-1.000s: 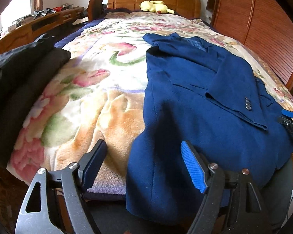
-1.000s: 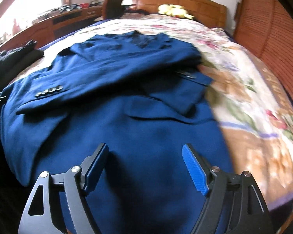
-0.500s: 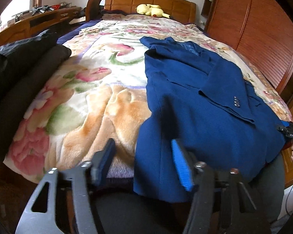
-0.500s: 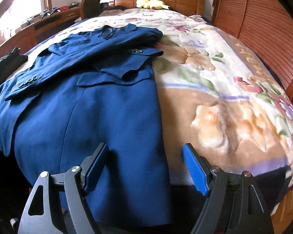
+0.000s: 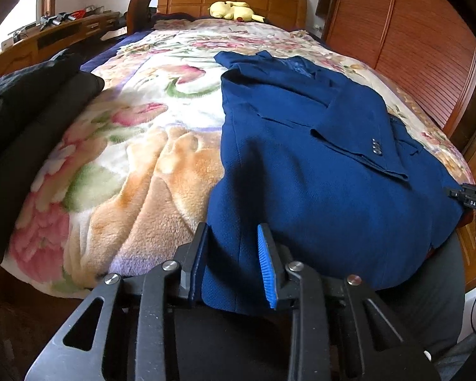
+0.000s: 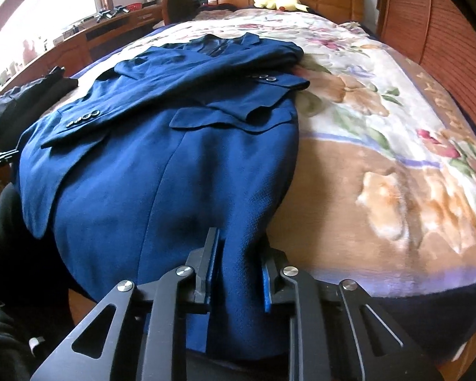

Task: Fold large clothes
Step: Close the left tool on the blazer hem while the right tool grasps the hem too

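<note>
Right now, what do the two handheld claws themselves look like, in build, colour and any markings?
Both match: the left claw and right claw have black frames with triangular cut-outs, silver round pivot bolts and bright blue ribbed pads on the fingers. In the left wrist view the right claw's black body shows at the far right edge with small white lettering, too small to read surely. No cables show on the claws.

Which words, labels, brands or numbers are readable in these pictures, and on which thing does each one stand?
"DAS": white letters on the black right gripper, at the right edge of the left wrist view.
Brown border of the blanket: a few pale letters, too distorted to read.
Blue jacket: no label visible.
</note>
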The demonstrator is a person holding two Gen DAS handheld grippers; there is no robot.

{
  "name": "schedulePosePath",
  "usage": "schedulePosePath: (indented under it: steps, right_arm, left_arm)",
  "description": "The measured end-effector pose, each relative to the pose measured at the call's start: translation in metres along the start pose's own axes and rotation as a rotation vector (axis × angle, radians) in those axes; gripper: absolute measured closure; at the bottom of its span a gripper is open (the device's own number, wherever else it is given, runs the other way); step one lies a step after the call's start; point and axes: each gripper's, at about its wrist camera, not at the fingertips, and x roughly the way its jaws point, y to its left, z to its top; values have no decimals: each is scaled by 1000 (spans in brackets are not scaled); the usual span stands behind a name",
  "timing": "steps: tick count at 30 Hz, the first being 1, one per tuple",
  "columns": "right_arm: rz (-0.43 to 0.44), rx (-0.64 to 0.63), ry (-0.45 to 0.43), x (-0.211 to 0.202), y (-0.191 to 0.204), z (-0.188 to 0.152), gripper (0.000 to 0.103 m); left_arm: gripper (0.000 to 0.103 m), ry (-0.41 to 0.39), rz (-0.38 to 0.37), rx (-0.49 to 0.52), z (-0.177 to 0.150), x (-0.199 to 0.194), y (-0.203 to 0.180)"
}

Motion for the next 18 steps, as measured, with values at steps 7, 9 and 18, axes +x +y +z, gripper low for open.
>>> schedulePosePath:
  steps: [7,9,18]
  right_arm:
    - [-10,-1,-5,6,2,2,81]
    - [-4,8,-10,5,2,1,81]
    - [23,-1,-45,2,6,3,95]
  left_arm:
    - [71,12,-11,1,1,2,3]
    - [71,13,-13,2,1,2,3]
    - [94,-42,-22,9,9,-16,-10]
